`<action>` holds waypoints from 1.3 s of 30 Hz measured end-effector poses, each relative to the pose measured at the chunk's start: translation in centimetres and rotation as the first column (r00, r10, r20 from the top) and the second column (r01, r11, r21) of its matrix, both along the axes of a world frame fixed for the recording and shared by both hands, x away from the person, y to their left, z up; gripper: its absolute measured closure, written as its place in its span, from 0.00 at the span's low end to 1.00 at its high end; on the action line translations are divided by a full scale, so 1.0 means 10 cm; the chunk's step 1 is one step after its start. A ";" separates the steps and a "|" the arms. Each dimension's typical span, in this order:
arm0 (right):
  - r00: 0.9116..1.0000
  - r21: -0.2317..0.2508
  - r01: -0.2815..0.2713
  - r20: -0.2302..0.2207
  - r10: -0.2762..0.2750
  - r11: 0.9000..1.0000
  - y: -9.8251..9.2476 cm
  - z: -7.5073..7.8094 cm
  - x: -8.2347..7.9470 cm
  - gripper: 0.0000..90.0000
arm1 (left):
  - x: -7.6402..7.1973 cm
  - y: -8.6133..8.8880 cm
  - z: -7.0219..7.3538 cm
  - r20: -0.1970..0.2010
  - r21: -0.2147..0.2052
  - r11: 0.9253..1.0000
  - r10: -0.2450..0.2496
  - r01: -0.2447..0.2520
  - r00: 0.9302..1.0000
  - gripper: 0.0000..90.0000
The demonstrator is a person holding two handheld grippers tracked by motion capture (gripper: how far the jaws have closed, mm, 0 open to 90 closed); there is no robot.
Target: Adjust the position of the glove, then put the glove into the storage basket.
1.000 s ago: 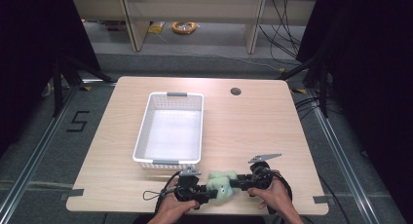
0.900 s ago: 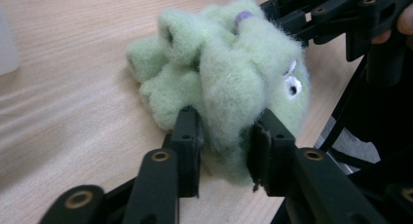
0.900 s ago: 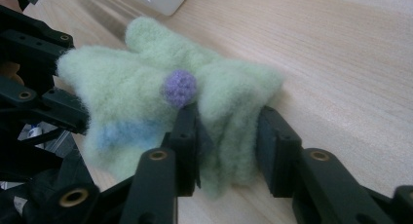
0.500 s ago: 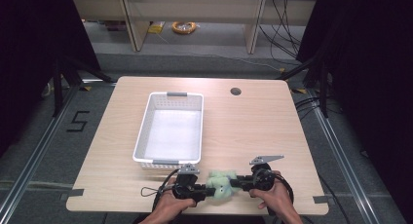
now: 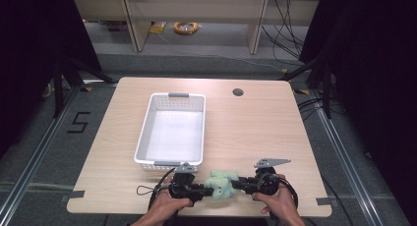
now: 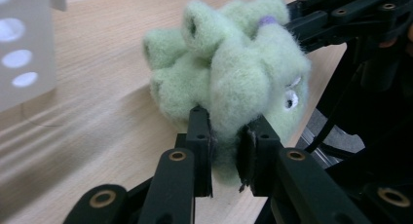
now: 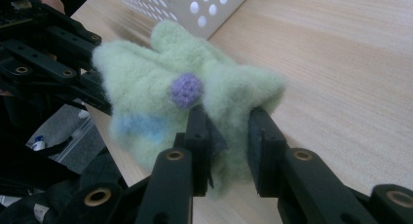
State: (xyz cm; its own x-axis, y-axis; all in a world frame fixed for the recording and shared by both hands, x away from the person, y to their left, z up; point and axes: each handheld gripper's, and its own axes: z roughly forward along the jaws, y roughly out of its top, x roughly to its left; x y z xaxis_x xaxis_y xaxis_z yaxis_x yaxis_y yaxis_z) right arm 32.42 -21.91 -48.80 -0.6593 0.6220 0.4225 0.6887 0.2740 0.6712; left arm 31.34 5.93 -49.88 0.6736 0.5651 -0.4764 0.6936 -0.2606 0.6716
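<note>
- The scene was a pale wooden table (image 5: 255,137) in a dim room, with a low shelf and loose cables on the floor behind it, and a round grommet hole (image 5: 238,92) near the far edge.
- A green plush toy (image 5: 220,183) sat at the near edge of the table, just in front of the white perforated basket (image 5: 147,132), between the two tools.
- The left gripper (image 6: 225,153) had its jaws pinched on one fuzzy lobe of the toy; they had just been closing, and the pile bulged out around the pads.
- The right gripper (image 7: 228,146) was likewise clamped on a fold at the opposite side, close beneath a small purple pompom (image 7: 186,89) (a blue patch showed lower on the fabric); its jaws had also just been closing on it.
- My reading: a soft, floppy thing like this was gripped from both ends so that it could be lifted without sagging or slipping out of a single pinch, and the basket looked the likely destination.
- What stood in the way was the basket's near wall, which the toy would have to clear; the inside of the basket looked bare.
- In the high view each hand (image 5: 164,206) came in from the bottom edge, with cables trailing beside the grippers.
</note>
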 end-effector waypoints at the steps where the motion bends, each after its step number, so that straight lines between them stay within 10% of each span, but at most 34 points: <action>1: 1.000 0.000 0.000 0.000 0.000 1.000 0.00 0.00 0.00 0.82 | 0.00 0.00 0.01 -0.001 0.001 1.000 0.002 -0.002 1.000 0.84; 39: 0.999 0.007 -0.001 0.045 0.001 1.000 0.11 0.18 -0.18 0.81 | -0.03 0.13 0.16 0.043 0.001 1.000 -0.031 0.031 0.999 0.83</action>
State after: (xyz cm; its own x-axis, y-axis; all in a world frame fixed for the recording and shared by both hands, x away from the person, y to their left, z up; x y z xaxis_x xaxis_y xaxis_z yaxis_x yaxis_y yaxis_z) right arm 30.57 -20.76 -47.02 -0.6782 0.6183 0.3971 0.6577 0.2697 0.7033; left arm 31.07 7.20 -48.29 0.7103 0.5439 -0.4469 0.6560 -0.2813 0.7004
